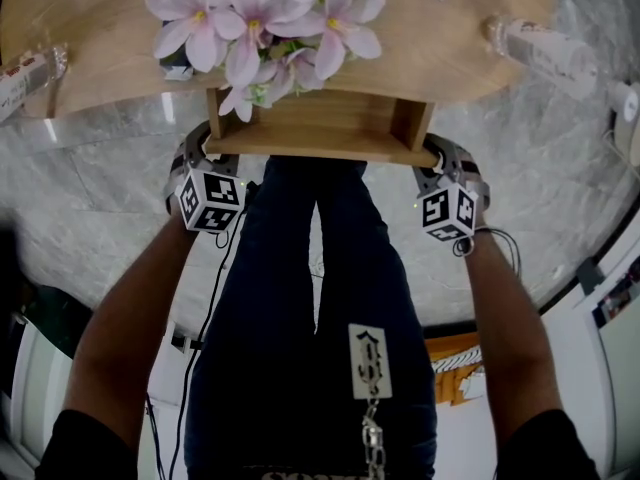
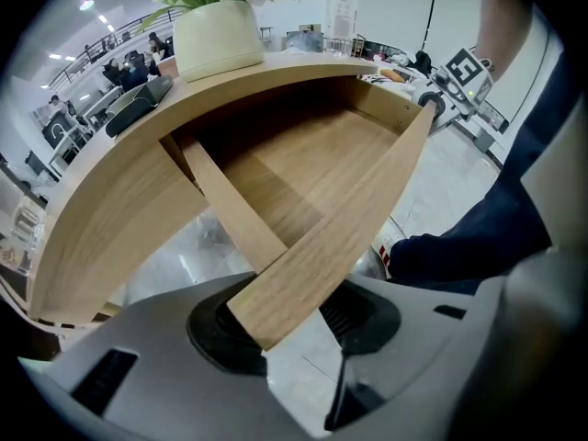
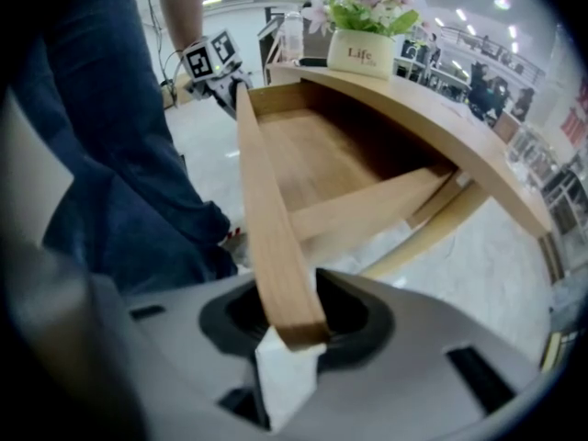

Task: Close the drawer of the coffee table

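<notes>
My left gripper point(image 2: 276, 315) is holding one end of the drawer's front board point(image 2: 340, 237). My right gripper point(image 3: 294, 324) is holding the other end of that board point(image 3: 271, 219). In both gripper views the wood is sitting right in the gap between the jaws, and the jaws are standing partly apart with the board filling them.

The head view is showing my left gripper point(image 1: 207, 158) and my right gripper point(image 1: 440, 166) at the two front corners of the drawer point(image 1: 320, 123). There the jaws themselves are hiding behind the marker cubes and the wood. The drawer is sticking out from under the coffee table point(image 1: 450, 38), toward my legs point(image 1: 320, 298).

Only the gripper views are looking inside the drawer point(image 2: 312, 163), at its wooden bottom and side walls. Each one is also catching the other gripper's cube at the far end.

From above, the pink flowers point(image 1: 270, 18) are covering their pot. The left gripper view is showing the pale pot point(image 2: 216, 39), and the right gripper view is showing the word "Life" on it point(image 3: 361, 53).

A clear bottle point(image 1: 545, 48) is lying on the table. The people far behind are too small and blurry to make out.
</notes>
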A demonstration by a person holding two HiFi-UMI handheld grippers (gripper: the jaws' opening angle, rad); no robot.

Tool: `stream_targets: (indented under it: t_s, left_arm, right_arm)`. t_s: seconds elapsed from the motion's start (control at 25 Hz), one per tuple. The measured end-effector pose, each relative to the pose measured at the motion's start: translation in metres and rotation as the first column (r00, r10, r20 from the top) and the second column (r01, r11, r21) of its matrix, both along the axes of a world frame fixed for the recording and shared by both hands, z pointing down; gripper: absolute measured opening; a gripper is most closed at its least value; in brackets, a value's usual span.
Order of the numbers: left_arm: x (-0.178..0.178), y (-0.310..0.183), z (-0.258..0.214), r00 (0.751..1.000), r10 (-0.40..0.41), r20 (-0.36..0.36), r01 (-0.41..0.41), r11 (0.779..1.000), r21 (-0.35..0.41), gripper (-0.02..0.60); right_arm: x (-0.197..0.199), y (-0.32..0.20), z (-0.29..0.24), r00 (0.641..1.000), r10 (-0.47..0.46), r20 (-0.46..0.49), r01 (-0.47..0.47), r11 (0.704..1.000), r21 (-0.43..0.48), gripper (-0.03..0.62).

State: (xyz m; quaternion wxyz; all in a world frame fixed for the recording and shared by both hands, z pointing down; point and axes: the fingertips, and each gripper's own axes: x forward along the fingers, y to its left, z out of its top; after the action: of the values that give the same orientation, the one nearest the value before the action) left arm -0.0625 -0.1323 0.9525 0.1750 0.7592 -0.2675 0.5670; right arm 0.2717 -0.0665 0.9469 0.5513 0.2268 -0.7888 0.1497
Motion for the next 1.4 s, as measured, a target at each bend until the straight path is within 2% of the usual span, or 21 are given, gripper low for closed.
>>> stream_targets:
  t_s: [0.48, 0.88, 1.16, 1.4]
  left_arm:
    - [-0.004, 0.021, 0.003, 1.0, -0.011, 0.016, 0.012, 1.0, -0.029, 0.178]
    - [-0.004, 0.018, -0.004, 1.0, -0.007, 0.02, 0.008, 0.998, -0.056, 0.178]
    - [0.002, -0.026, -0.003, 1.0, -0.019, 0.002, 0.019, 0.999, -0.026, 0.179]
    - [0.012, -0.069, -0.001, 0.997, -0.038, -0.072, 0.039, 0.999, 0.012, 0.183]
  right_arm:
    - [-0.003, 0.02, 0.004, 1.0, 0.002, -0.002, -0.002, 1.0, -0.024, 0.133]
    - [-0.003, 0.017, -0.001, 1.0, 0.022, 0.001, -0.022, 0.998, -0.051, 0.137]
    - [0.002, -0.025, -0.001, 0.998, 0.068, 0.004, -0.068, 0.997, -0.026, 0.144]
    - [0.009, -0.069, -0.003, 0.997, 0.062, 0.035, -0.062, 0.998, 0.018, 0.146]
